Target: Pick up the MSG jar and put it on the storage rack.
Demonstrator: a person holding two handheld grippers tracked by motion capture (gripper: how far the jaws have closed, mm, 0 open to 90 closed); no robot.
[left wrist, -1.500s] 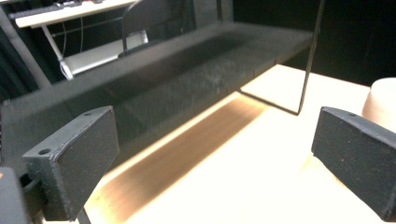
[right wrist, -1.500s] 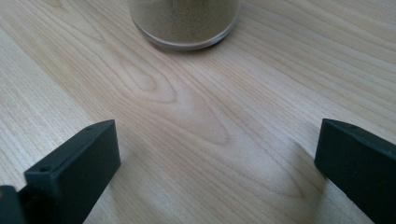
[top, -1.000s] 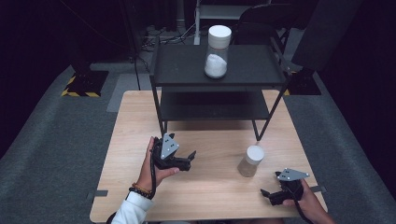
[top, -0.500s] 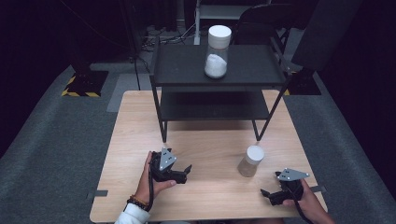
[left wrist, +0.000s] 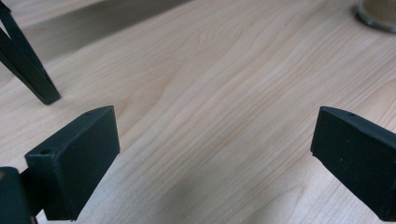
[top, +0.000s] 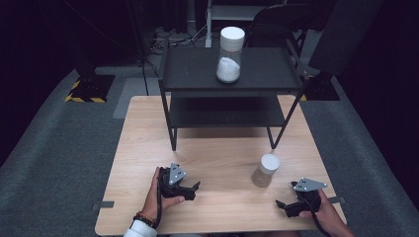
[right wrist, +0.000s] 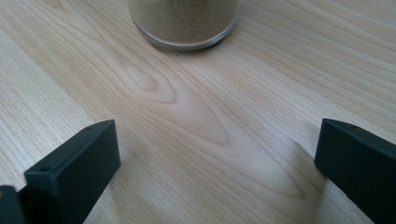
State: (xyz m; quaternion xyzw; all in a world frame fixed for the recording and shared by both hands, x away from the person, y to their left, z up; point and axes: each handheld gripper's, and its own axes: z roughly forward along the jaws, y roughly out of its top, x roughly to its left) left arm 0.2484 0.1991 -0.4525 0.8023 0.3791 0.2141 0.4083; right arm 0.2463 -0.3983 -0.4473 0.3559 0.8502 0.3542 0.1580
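I am holding my left gripper low over the wooden table, its jaws spread wide and gripping nothing, and my right gripper is sitting near the table's front right corner, its jaws equally wide apart and empty. No brand, label or writing is showing on anything here. Between the two grippers, closer to the right one, a small jar of tan powder with a white lid is standing upright on the table, apart from both. The right gripper view is looking straight at that jar's glass base, which is lying ahead of the jaws and slightly left of centre, not between them; the grainy tan fill is reading clearly there, while the lid is showing from the high view. The left gripper view is catching the jar's base at its top right corner, plus a black shelf leg at left. Farther back, the high view is showing a black two-tier shelf carrying a taller jar of white powder.
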